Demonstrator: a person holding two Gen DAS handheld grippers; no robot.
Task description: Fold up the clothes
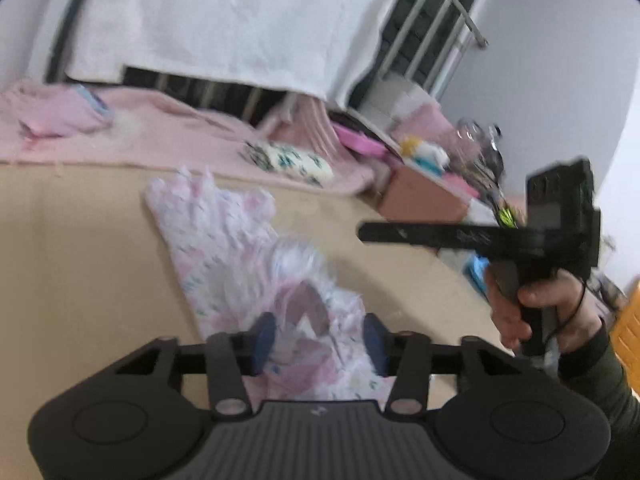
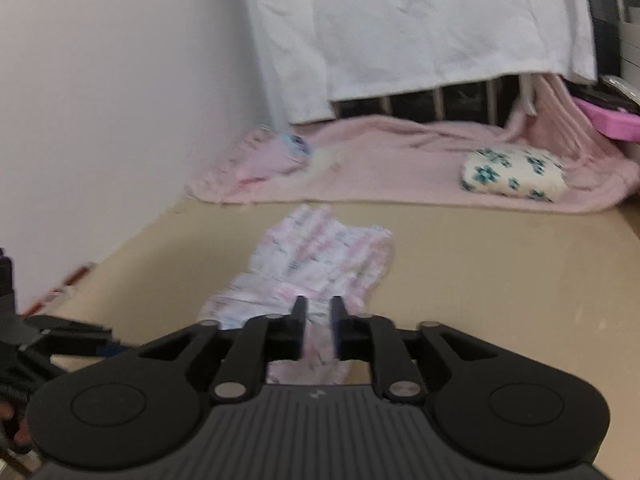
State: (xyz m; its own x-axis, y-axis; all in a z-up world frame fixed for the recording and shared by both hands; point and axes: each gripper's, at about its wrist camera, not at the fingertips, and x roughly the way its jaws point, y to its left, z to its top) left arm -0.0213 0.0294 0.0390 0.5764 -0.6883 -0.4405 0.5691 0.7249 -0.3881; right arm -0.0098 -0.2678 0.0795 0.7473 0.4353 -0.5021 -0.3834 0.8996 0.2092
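Left wrist view: the left hand-held gripper [image 1: 320,338] has its jaws standing apart, blue pads on either side of a ruffled, bunched end of the pink-and-white printed garment [image 1: 240,256], with no pad pressing on the cloth. Beyond the fingertips the garment stretches away over the tan table [image 1: 80,248], narrowing to a frilled edge at its far end. To the right of this hand-held gripper, a hand [image 1: 532,312] in a dark sleeve holds the right hand-held gripper [image 1: 366,234] by its handle, its fingers pointing left, above the table and apart from the cloth.

Right wrist view: the right hand-held gripper [image 2: 319,320] shows its jaws a little apart, a narrow gap between them; the garment [image 2: 320,252] lies under and ahead of the tips, and the blur keeps me from telling whether any cloth sits in the gap. Farther ahead, past the table [image 2: 500,280], a pink blanket [image 2: 400,160] is spread, carrying a cream cushion with teal flowers [image 2: 514,174] to the right and a folded pink cloth [image 2: 264,160] to the left. Behind them hangs a white sheet [image 2: 420,32] over a dark railing.
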